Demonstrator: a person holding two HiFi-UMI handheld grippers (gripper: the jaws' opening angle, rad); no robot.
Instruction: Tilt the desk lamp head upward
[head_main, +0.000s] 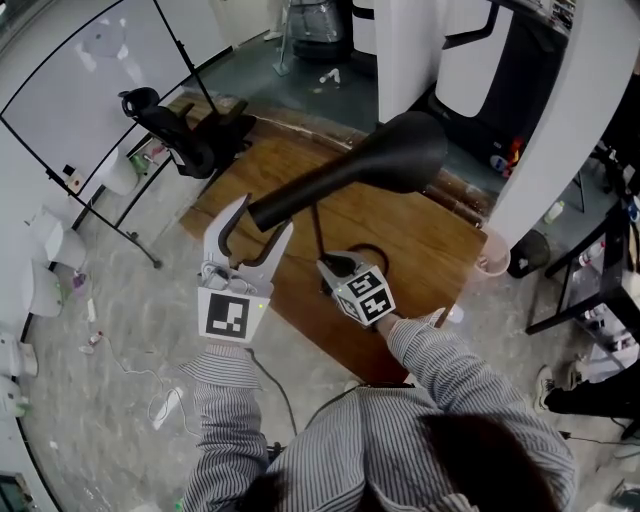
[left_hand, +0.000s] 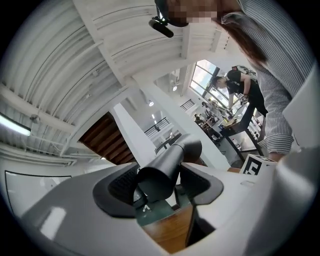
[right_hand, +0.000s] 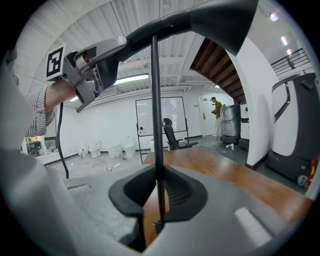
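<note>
Far left there's a whiteboard (head_main: 90, 70) on a stand, with a black office chair (head_main: 175, 135) just right of it on the grey floor.

The left gripper (head_main: 262, 217) sits at the near-left edge of the wooden platform (head_main: 410, 240), with its marker cube (head_main: 225, 315) nearest the person. It's clamped on the skinny tail end of the desk lamp head (head_main: 390, 155). In the left gripper view, the dark tube fills the gap between the 2 pads (left_hand: 120, 187), and both look pressed against it. The jaws are pretty wide because the tube is fat.

The lamp head is up over the middle of the platform. It runs from the left gripper up and to the right, and its wide flared end is the far-right part.

The thin black pole (head_main: 318, 235) drops from under the head. The right gripper (head_main: 328, 268) pinches it low down with its jaws nearly together, only the rod between them.

A white column (head_main: 560, 130) stands far right.
</note>
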